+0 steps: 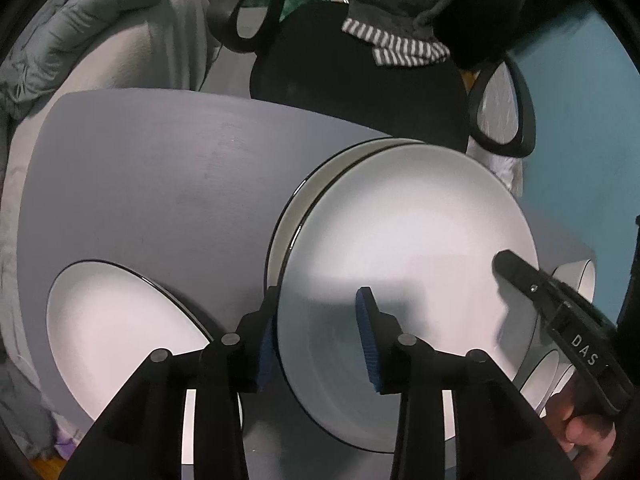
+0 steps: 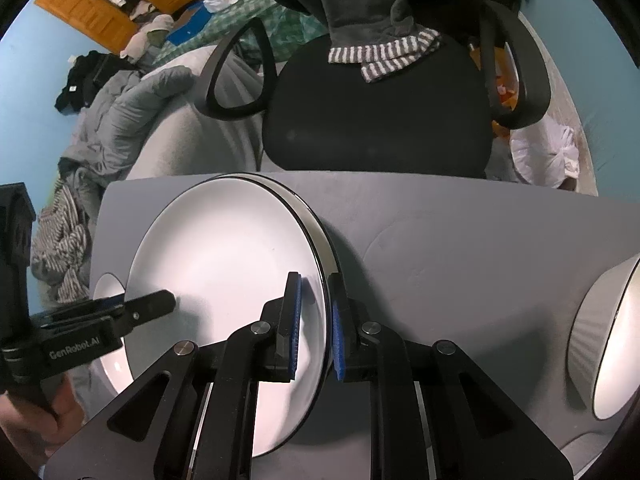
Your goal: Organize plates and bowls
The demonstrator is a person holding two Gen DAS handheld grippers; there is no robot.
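A white plate with a dark rim (image 1: 400, 248) lies slightly offset on top of a second plate (image 1: 316, 188) on the grey table (image 1: 160, 180). My left gripper (image 1: 318, 340) straddles its near-left rim with the jaws open, one pad outside the edge and the other standing clear above the plate. In the right wrist view, my right gripper (image 2: 316, 332) is shut on the same plate (image 2: 224, 264) at its right rim, with one pad inside and one outside. Each gripper's black finger shows in the other view, over the plate's far side.
Another white plate (image 1: 120, 320) lies at the table's left corner. A ribbed white bowl (image 2: 608, 340) sits at the right. Behind the table stands a black office chair (image 2: 380, 128) with a grey garment draped over it. A bed with grey blankets (image 2: 120, 112) is at the left.
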